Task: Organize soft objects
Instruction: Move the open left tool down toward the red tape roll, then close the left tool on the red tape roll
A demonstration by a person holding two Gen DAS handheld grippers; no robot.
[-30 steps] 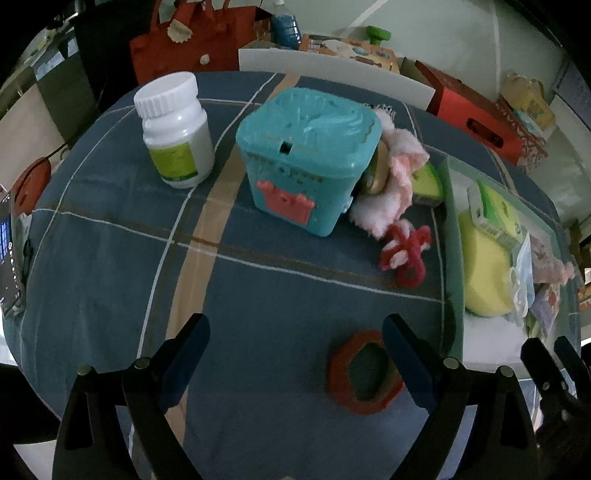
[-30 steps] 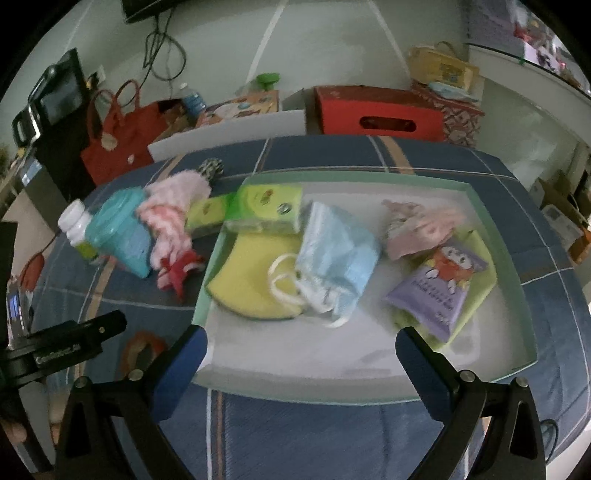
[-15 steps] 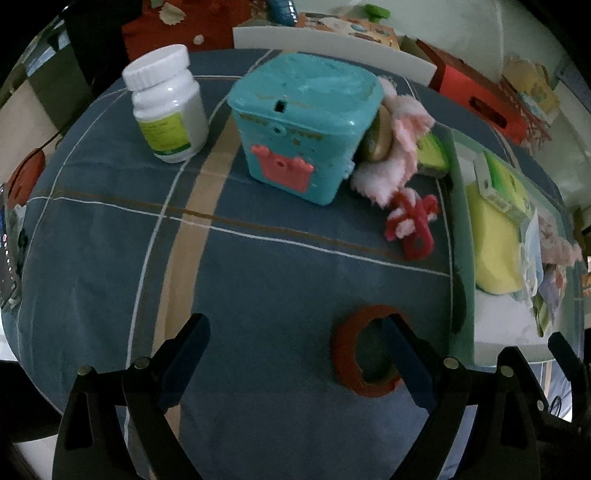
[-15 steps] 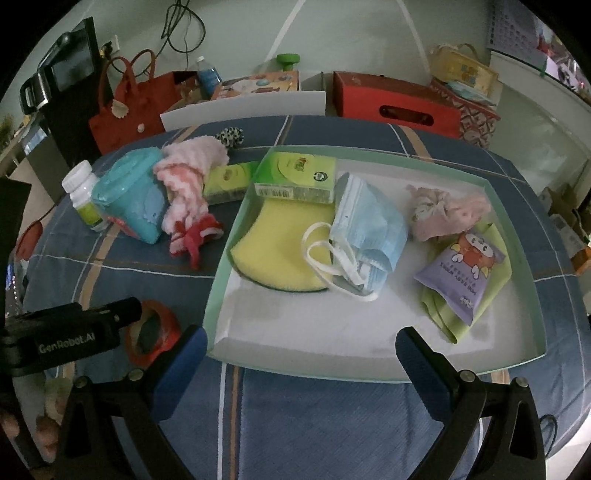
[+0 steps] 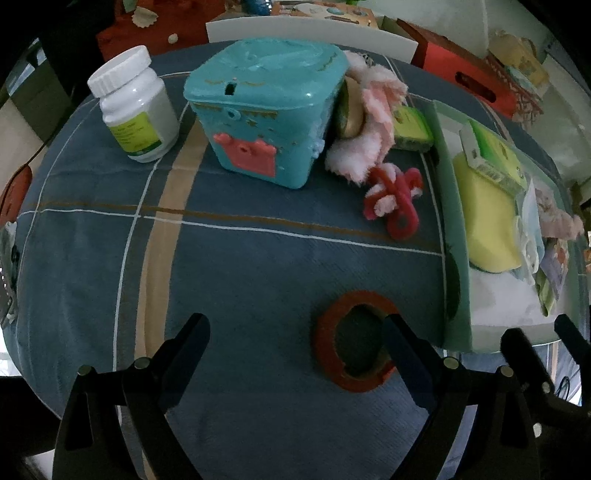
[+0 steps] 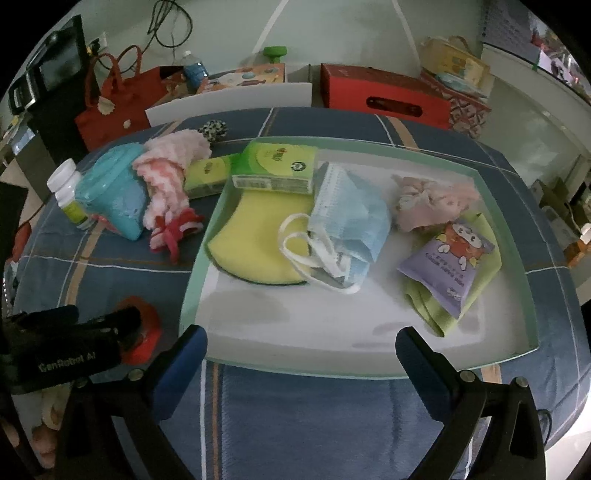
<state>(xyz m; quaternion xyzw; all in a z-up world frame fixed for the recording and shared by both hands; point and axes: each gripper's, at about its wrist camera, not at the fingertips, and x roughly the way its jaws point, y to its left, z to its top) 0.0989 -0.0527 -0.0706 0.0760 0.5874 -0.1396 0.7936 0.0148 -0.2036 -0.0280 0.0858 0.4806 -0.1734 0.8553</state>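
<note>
Red tape ring (image 5: 354, 341) low in frame, beside tray (image 5: 448, 221); left fingers (image 5: 297, 338) and right fingers (image 6: 301, 345) spread wide, holding nothing.

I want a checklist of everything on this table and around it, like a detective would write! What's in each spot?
Surface: blue plaid cloth covers the table.
Job's things: green tray holds a yellow sponge, blue face mask, pink scrunchie, purple snack packet and green tissue pack. Pink fluffy cloth and red fuzzy toy lie outside it.
Clutter: teal box, white bottle, red tape ring.
Grippers: left gripper open over the ring; right gripper open at the tray's near edge.
Cables: black wires on the wall.
Surroundings: red bag, red box.
</note>
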